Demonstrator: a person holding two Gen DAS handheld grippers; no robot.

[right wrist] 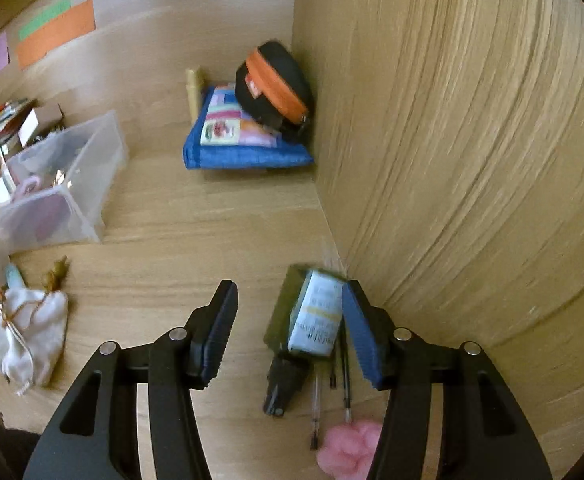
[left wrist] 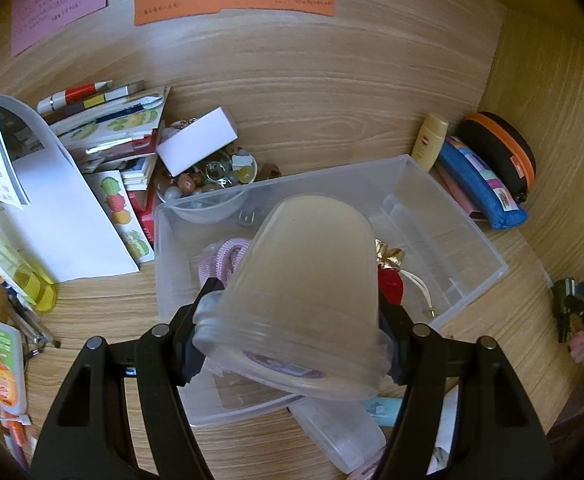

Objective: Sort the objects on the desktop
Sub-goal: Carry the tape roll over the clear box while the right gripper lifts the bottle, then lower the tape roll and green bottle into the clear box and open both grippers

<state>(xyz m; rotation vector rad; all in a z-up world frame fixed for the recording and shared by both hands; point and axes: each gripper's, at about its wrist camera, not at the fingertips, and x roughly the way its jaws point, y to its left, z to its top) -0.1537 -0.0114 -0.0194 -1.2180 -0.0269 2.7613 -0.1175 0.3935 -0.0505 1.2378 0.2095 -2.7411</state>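
Observation:
My left gripper (left wrist: 292, 344) is shut on a frosted plastic jar (left wrist: 304, 292), held tilted above a clear plastic bin (left wrist: 452, 216). The bin holds a pink cord (left wrist: 222, 258), a red charm with gold bow (left wrist: 390, 276) and a small clear bowl (left wrist: 208, 208). My right gripper (right wrist: 288, 328) is open, low over the desk by the right wall. A dark green bottle with a white label (right wrist: 308, 320) lies between its fingers, against the right finger (right wrist: 362, 336). The bin also shows in the right wrist view (right wrist: 92, 160).
Booklets and papers (left wrist: 72, 200), a white box (left wrist: 198, 144) and a bowl of beads (left wrist: 208, 176) lie left of the bin. A blue pouch (right wrist: 244, 136), black-orange case (right wrist: 276, 84) and cream tube (right wrist: 194, 92) sit in the corner. White cloth pouches (right wrist: 24, 328), pens (right wrist: 346, 376) and a pink pompom (right wrist: 348, 448) lie near.

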